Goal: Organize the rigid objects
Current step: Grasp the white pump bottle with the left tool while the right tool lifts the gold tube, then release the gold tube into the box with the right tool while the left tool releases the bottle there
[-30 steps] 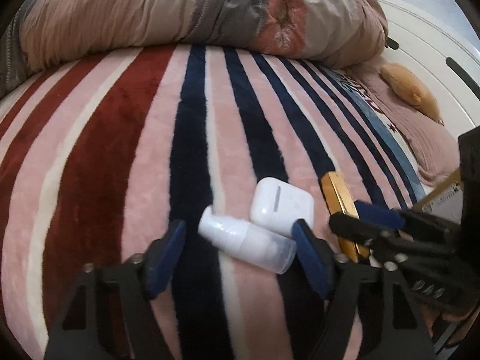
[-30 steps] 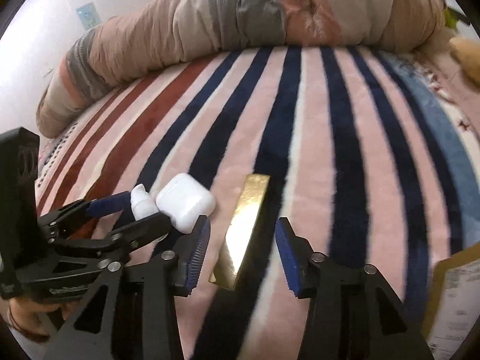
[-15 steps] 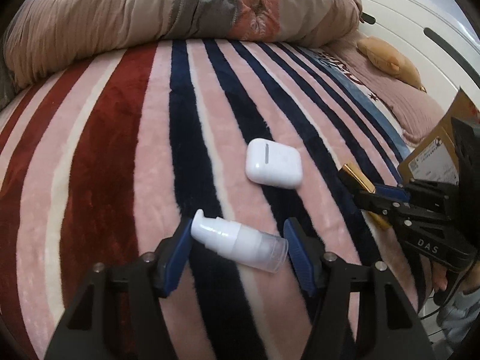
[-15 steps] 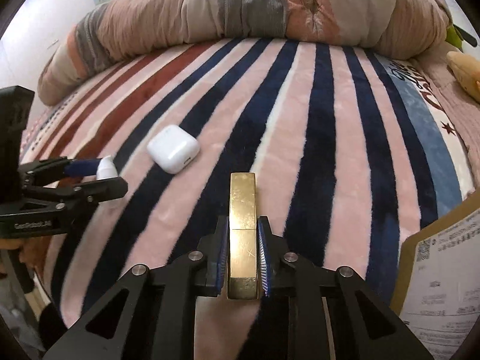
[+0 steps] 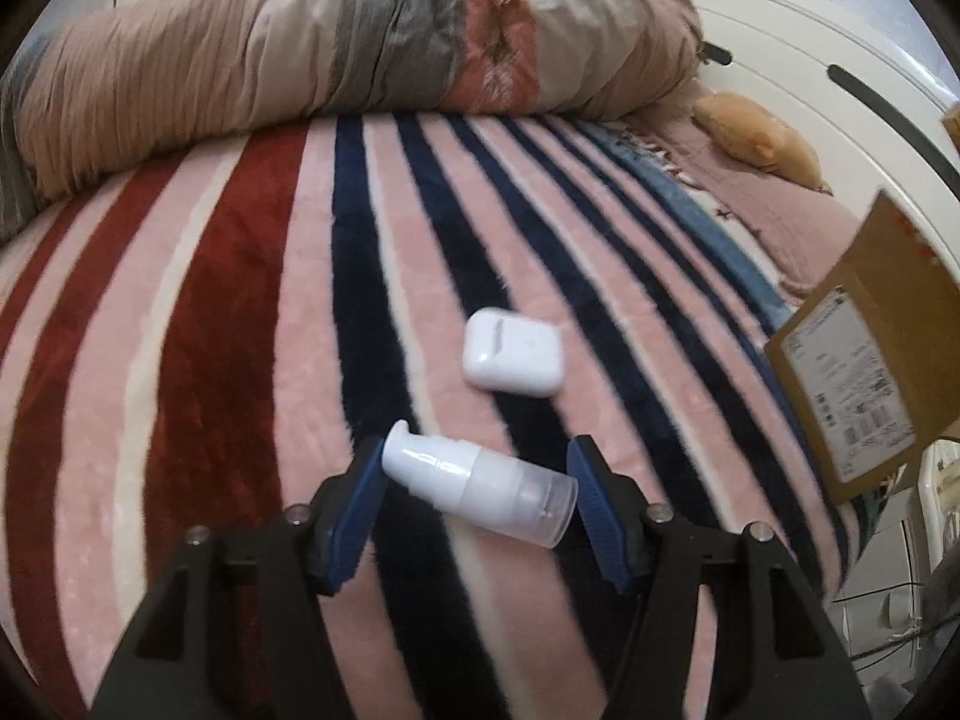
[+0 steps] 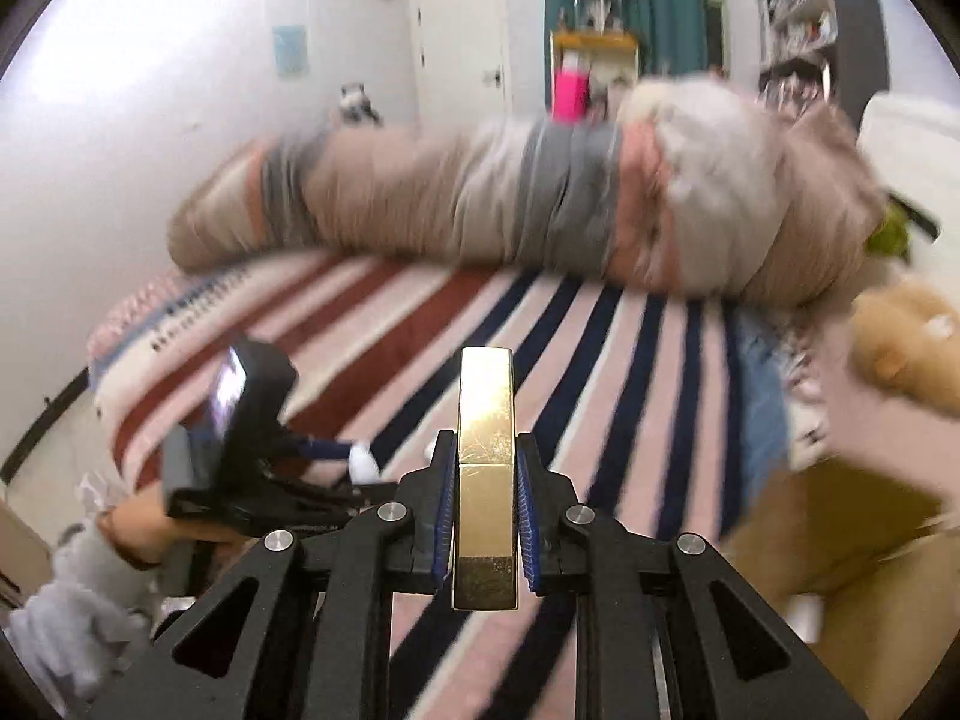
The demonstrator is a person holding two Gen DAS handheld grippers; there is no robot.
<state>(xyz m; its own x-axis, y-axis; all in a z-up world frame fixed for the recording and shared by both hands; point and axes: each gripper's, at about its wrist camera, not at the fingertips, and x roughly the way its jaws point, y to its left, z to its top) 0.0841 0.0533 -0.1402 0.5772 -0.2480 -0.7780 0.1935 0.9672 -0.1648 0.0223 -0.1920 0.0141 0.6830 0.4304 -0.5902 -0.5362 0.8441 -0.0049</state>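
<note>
A white pump bottle (image 5: pixel 480 489) lies crosswise between the fingers of my left gripper (image 5: pixel 477 495) on the striped blanket (image 5: pixel 210 330); the blue pads touch or nearly touch its two ends. A white earbud case (image 5: pixel 514 353) lies on the blanket just beyond it. My right gripper (image 6: pixel 485 516) is shut on a gold bar-shaped box (image 6: pixel 485 450) and holds it up above the bed. The left gripper (image 6: pixel 252 462) also shows in the right wrist view, low at the left.
A rolled quilt (image 5: pixel 336 54) lies across the far side of the bed. A cardboard box (image 5: pixel 870 336) with a label stands at the right edge. An orange plush toy (image 5: pixel 756 132) lies near the white headboard (image 5: pixel 828 48).
My right gripper has lifted the gold box off the blanket and swung away, out of the left wrist view. My left gripper has closed in around the pump bottle.
</note>
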